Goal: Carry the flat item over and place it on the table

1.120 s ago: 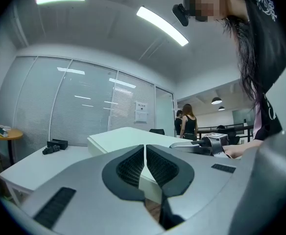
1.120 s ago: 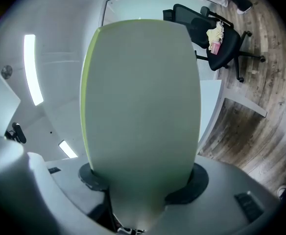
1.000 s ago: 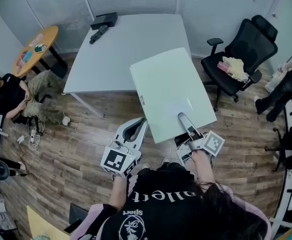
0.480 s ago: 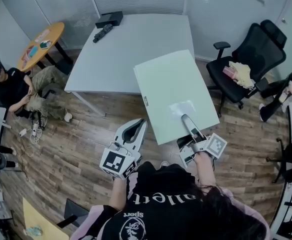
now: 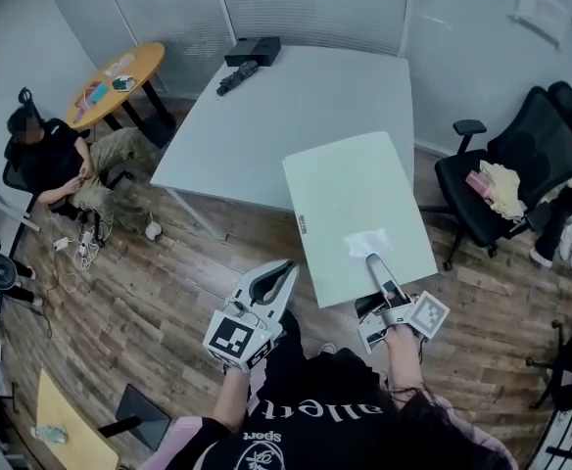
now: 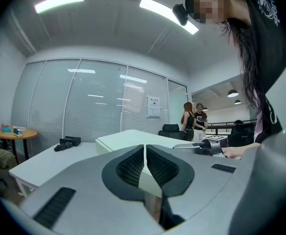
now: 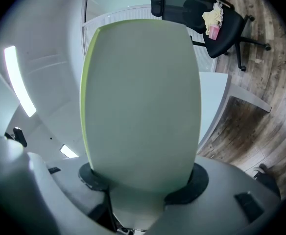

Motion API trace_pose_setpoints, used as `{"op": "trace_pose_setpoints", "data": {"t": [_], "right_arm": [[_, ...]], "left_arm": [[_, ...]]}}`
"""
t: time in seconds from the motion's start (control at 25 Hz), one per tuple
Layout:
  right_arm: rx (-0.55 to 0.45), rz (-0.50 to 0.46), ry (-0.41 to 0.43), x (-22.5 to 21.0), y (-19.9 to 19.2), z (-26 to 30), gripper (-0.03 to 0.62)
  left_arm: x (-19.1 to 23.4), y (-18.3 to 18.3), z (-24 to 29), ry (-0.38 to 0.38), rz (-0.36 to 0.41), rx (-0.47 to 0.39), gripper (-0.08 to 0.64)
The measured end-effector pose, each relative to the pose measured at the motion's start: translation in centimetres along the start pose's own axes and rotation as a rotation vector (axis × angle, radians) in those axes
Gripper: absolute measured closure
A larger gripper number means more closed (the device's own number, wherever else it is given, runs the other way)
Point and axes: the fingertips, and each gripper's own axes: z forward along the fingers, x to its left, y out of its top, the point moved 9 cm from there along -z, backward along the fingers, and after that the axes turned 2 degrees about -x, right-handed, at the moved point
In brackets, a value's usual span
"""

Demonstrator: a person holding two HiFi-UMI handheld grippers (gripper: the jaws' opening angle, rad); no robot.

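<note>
Two grippers reach out in front of the person. At 10 o'clock a seated person (image 5: 51, 160) is near a small round table (image 5: 115, 78). The left gripper (image 5: 284, 268) points toward 1 o'clock, with its jaws pressed together and nothing in them. The big white table (image 5: 296, 106) stands at 12 o'clock. The flat pale green board (image 5: 359, 213) is up in the air at 1 o'clock, with its far end over the table's near corner. The right gripper (image 5: 373, 259) pinches the board's near edge. A black chair (image 5: 521, 164) stands at 2 o'clock.
</note>
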Motion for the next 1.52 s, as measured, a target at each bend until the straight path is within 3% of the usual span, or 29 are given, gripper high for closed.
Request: {"op": "trace_pose_setpoints", "data": {"t": [0.36, 0.52, 0.68, 1.12, 1.52], "right_arm": [[0.011, -0.020, -0.032, -1.7, -0.4, 6.9, 0.308], [-0.003, -0.008, -0.050, -2.6, -0.7, 11.5, 0.308], [-0.031, 0.003, -0.085, -3.3, -1.6, 16.9, 0.308], [-0.112, -0.006, -0.131, -4.2, -3.9, 28.7, 0.309], [-0.121, -0.029, -0.198, -4.5, -0.9, 33.6, 0.309]], "left_arm": [[7.4, 0.0, 1.7, 0.020, -0.014, -0.023, 0.526], [12.3, 0.2, 3.5, 0.024, 0.029, 0.009, 0.525], [18.3, 1.4, 4.7, 0.002, 0.080, 0.020, 0.525], [32.1, 1.2, 6.6, -0.078, 0.072, 0.039, 0.526], [35.4, 0.3, 9.9, -0.120, 0.040, 0.048, 0.525]]}}
